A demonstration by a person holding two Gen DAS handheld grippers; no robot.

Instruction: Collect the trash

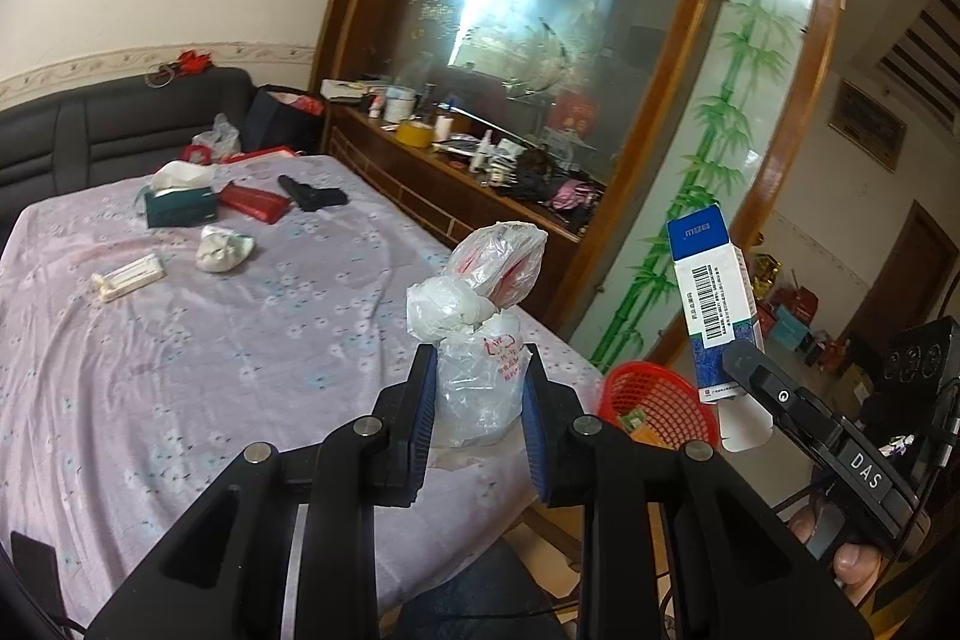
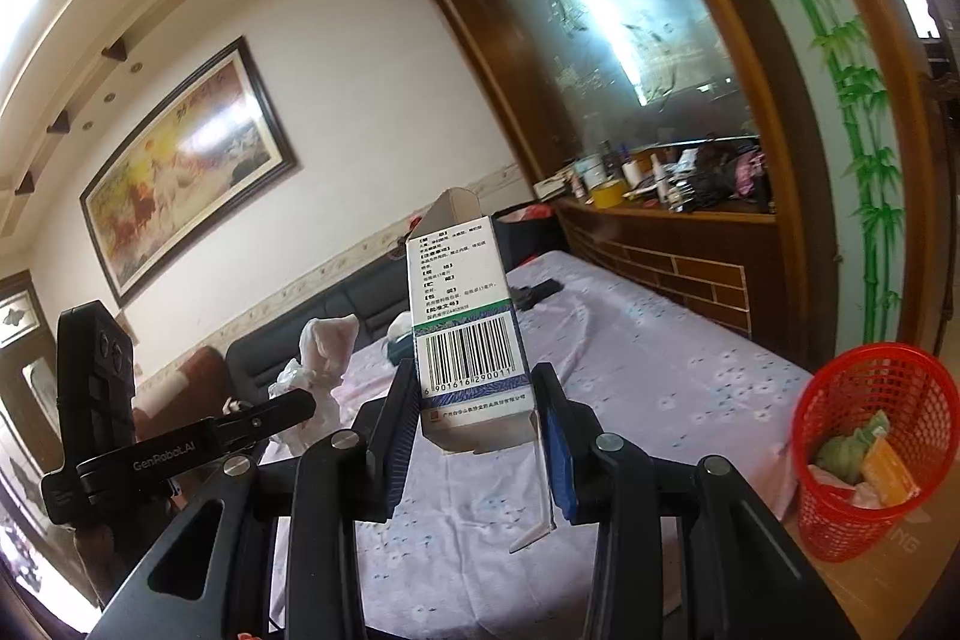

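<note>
While both sets of jaws are clamped on trash, neither item touches the worktop. The left gripper (image 1: 477, 388) has its jaws closed on a crumpled plastic bag (image 1: 480, 340), clear-white with red print; the bag bulges up above the blue pads and sits over the near right edge of the worktop (image 1: 180, 370). The right gripper (image 2: 477, 424) has its jaws gripping a medicine box (image 2: 468, 340), white with blue-green band and barcode, held upright and slightly tilted, top flap open and a bottom flap hanging down past the right pad. In the left wrist view the same box shows at right, raised above the red basket (image 1: 660, 400).

The red mesh basket stands just past the right corner of the worktop, on a lower wooden surface; it holds some green and orange scraps. The worktop has a lilac floral cloth.

Further back on the cloth, well apart from the jaws: a white wad (image 1: 223, 249), a flat white carton (image 1: 129, 275), a green tissue box (image 1: 180, 202), a red pouch (image 1: 255, 202), a black object (image 1: 312, 193).

Behind the worktop is a dark sofa (image 1: 120, 124); to the right, a cluttered wooden shelf (image 1: 480, 172) under a glass panel. Fingertips of the person's right hand (image 1: 852, 559) show under the right gripper's body.
</note>
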